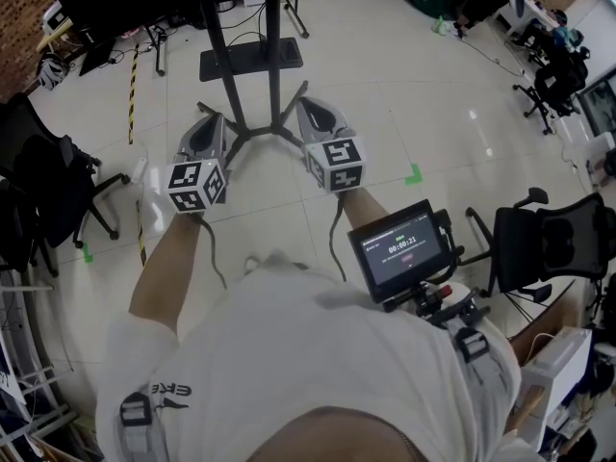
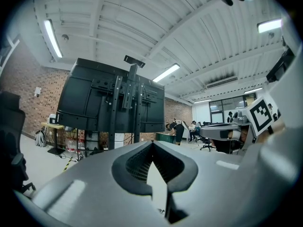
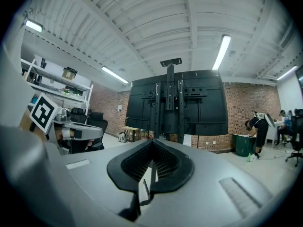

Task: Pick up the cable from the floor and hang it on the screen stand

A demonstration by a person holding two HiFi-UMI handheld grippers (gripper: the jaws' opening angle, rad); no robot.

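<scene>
left gripper (image 2: 152,144), right gripper (image 3: 152,141) closed | screen stand (image 1: 273,65) near (floor (image 1: 414,94) seemingly open)

Bright ceiling tube lights (image 3: 221,51) leave soft glare on the pale floor (image 1: 472,114); fisheye edges bend and darken.

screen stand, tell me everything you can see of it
The screen stand is black, seemingly metal: two upright posts on splayed legs that rest on the pale floor, with a flat shelf low on the posts. Both gripper views show the back of its dark screen fixed upright to the posts by brackets. Only the floor is seen touching it.
</scene>
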